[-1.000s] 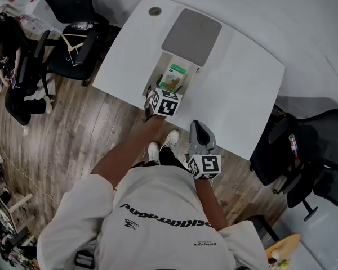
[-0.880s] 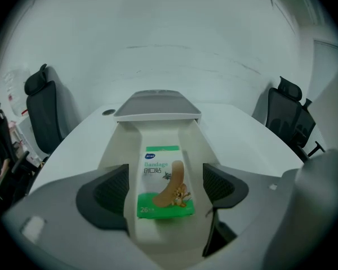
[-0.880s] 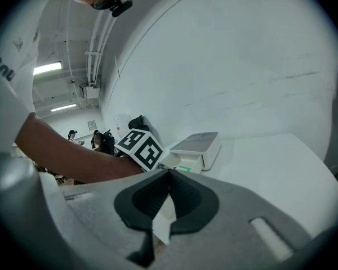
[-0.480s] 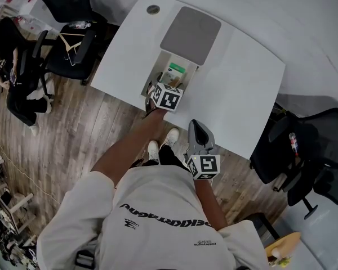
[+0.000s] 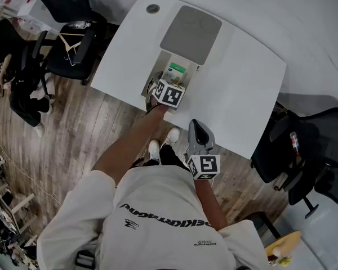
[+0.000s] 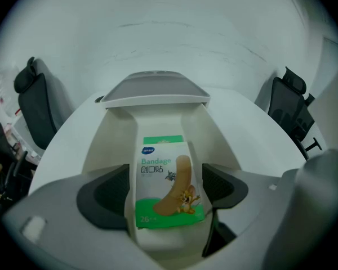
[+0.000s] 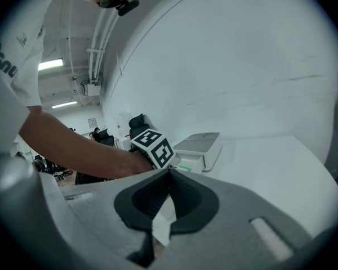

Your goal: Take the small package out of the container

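Note:
A small white-and-green bandage package (image 6: 168,184) lies flat in an open white container (image 6: 115,139) whose grey lid (image 6: 155,89) is tipped back. My left gripper (image 6: 168,191) is open and lowered into the container, its dark pads (image 6: 104,196) on either side of the package. In the head view the left gripper (image 5: 162,85) covers most of the package (image 5: 177,69) near the table's front edge. My right gripper (image 5: 196,126) hovers by the table's near edge, shut on nothing; its pads meet at the tips (image 7: 169,173).
The container (image 5: 164,59) and lid (image 5: 191,28) stand on a white table (image 5: 242,94) with a round cable port (image 5: 152,8). Black office chairs stand at the left (image 5: 73,44) and right (image 5: 310,145). A person (image 5: 17,77) sits at far left.
My left gripper has moved a little forward and down into the container, over the package. The right gripper has stayed where it was.

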The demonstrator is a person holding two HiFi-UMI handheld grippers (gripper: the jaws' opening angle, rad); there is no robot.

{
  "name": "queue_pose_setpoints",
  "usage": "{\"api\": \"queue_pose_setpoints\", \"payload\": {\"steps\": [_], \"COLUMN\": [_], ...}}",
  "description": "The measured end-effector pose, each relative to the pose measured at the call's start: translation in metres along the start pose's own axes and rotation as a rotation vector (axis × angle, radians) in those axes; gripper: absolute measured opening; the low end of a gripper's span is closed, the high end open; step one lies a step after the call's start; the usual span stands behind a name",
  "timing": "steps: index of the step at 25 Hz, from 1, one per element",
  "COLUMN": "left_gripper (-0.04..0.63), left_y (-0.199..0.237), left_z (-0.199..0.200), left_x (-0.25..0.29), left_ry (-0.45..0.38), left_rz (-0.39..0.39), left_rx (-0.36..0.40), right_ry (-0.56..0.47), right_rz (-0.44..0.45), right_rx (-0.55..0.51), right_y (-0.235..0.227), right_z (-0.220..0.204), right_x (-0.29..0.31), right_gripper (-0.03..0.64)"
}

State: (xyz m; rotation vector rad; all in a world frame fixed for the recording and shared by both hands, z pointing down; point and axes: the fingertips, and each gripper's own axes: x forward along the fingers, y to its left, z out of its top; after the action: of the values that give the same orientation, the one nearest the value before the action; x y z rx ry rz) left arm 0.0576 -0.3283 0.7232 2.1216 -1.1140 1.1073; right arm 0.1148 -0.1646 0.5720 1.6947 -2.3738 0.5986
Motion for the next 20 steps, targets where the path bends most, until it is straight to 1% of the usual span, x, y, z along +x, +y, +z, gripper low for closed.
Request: {"api": "queue_pose_setpoints", "payload": {"steps": [9,20], "left_gripper": [0.402,0.413], "left_y": [-0.001,0.001], "left_z": [-0.004,-0.004], "left_x": [0.008,0.012], "left_ry": [0.053,0.085], "left_rz": [-0.016,-0.035], "left_rx": [-0.014,-0.033], "right_ry": [0.003,0.009], "right_rz": [-0.007,-0.020], "right_rx": [-0.004,-0.003], "right_y": [-0.001,-0.004], "right_z": [-0.003,-0.002], "right_x": [0.001,0.000], "right_gripper": [-0.002,-0.002]}}
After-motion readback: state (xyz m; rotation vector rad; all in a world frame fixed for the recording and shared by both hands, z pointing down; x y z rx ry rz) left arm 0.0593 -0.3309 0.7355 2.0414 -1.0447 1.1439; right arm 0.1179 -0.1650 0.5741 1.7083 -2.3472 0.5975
